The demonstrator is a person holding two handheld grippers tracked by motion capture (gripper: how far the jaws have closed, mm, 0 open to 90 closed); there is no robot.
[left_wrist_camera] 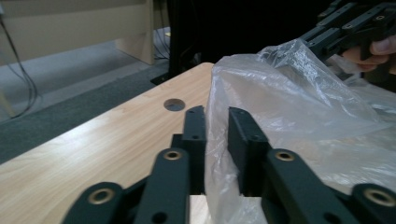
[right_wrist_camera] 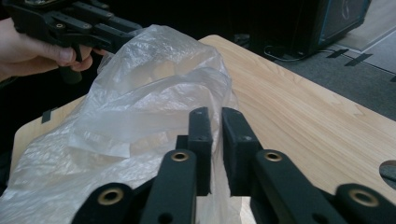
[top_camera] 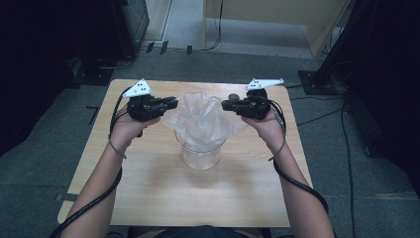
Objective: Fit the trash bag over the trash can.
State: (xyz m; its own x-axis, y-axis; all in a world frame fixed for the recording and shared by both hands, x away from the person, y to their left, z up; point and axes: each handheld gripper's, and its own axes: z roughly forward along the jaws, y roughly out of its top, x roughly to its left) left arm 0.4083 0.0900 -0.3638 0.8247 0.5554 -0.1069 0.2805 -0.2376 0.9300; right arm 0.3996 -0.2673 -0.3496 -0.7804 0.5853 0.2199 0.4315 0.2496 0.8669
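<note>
Bag [top_camera: 203, 119] sits in the glass jar [top_camera: 199, 151] at the table's [top_camera: 148, 198] middle, toward the far edge. Your left gripper [top_camera: 171, 103] and right gripper [top_camera: 225, 104] are each clamped on an opposite side of the bag's rim. Pull apart evenly, stay level with the jar's mouth, then fold the rim down outside. Don't yank; the film could tear or tip the jar.
</note>
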